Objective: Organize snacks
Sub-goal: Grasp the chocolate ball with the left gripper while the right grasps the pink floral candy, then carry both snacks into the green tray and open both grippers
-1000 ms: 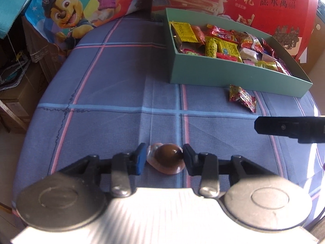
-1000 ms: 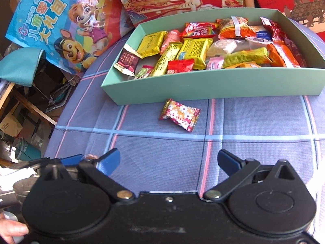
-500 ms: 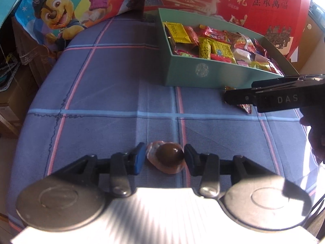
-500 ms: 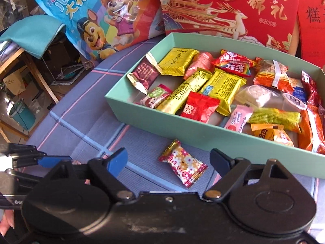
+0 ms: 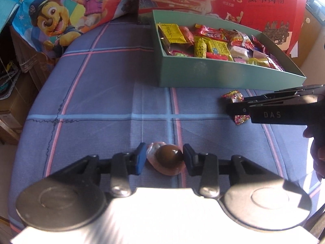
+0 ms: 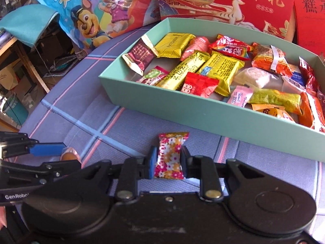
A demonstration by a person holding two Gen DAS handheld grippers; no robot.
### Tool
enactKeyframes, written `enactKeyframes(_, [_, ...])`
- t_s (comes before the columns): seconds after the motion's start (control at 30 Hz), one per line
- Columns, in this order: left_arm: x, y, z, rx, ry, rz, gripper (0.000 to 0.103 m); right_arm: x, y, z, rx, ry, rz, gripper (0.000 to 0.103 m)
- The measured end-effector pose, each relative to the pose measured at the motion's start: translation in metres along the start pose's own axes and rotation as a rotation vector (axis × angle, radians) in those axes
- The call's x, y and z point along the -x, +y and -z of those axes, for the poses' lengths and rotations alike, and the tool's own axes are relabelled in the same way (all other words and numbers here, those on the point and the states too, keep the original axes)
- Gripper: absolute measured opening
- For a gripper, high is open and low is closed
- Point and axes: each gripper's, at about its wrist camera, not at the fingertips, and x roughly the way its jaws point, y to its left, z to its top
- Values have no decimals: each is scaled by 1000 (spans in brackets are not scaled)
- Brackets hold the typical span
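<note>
We are seeing one mint-green cardboard box (image 6: 203, 116) and two wrapped sweets lying outside it: one floral-wrapped candy (image 6: 169, 158) and one brown round sweet in clear wrap (image 5: 168, 157). We are counting two black grippers.

This looks like a lived-in home room. A plaid cloth (image 5: 105, 105) covers the table, and a green box (image 6: 203, 116) of wrapped snacks sits on it. Behind the box lean red festive gift bags (image 6: 223, 4) and a cartoon-puppy gift pack (image 6: 91, 14); left of the box, beyond the table edge, cardboard boxes (image 5: 12, 101) and household clutter crowd the floor.
</note>
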Motion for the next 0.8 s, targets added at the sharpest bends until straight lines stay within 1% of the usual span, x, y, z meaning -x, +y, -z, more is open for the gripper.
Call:
enactKeyframes(0.07, [1, 1, 1, 12, 1, 1, 38, 0, -3, 0, -26, -4, -5, 25])
enactKeyframes(0.2, [2, 3, -1, 33, 6, -1, 37, -1, -2, -5, -26, -2, 1, 24])
enactKeyframes(0.27, [7, 4, -4, 40, -1, 12, 37, 2, -2, -4, -43, -4, -8, 22])
enactKeyframes(0.5, [21, -4, -19, 19, -38, 34, 37, 34, -9, 4, -97, -34, -45, 21])
enactKeyframes(0.63, [28, -9, -32, 25, -57, 58, 37, 64, -19, 2, -133, -81, -78, 21])
enactKeyframes(0.7, [30, -12, -44, 25, -68, 70, 37, 76, -25, -6, -141, -109, -76, 21])
enactKeyframes(0.8, [30, -18, -64, 18, -84, 77, 38, 86, -40, -22, -188, -148, -66, 21])
